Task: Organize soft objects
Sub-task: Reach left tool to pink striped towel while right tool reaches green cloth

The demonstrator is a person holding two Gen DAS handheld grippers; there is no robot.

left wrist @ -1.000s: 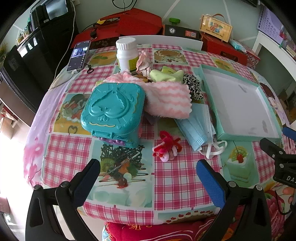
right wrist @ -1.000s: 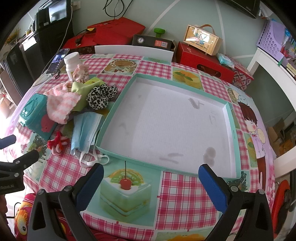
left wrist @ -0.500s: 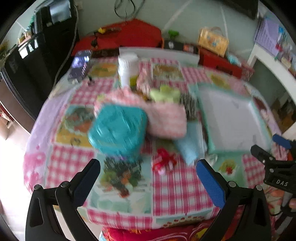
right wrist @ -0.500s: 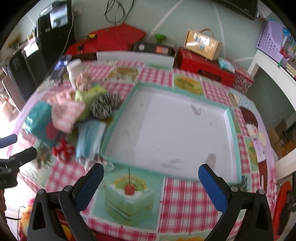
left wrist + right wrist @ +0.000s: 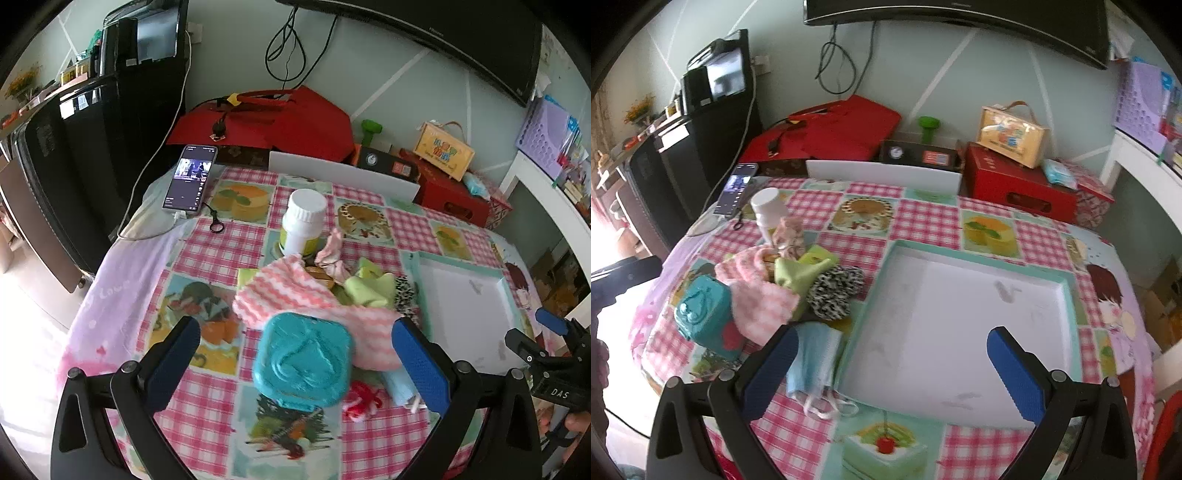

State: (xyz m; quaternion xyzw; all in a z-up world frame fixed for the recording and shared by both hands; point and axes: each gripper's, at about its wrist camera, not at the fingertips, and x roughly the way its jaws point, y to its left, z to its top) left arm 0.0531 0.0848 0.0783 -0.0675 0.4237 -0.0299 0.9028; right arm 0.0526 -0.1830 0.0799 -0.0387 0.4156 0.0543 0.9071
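A heap of soft things lies mid-table: a pink-and-white striped cloth, a green cloth, a black-and-white scrunchie, a blue face mask and a red knitted piece. A shallow teal-rimmed tray, with nothing in it, sits to the right. My left gripper is open above a teal plastic case. My right gripper is open over the tray's near edge. Both hold nothing.
A white bottle stands behind the heap, a small pink cloth beside it. A phone on a cable lies at the far left edge. Red boxes, a black cabinet and a white shelf ring the round checked table.
Both cameras have lifted and tilted up, so more wall and room shows. The table things sit lower and smaller in view. Both grippers remain open; nothing on the table has shifted.
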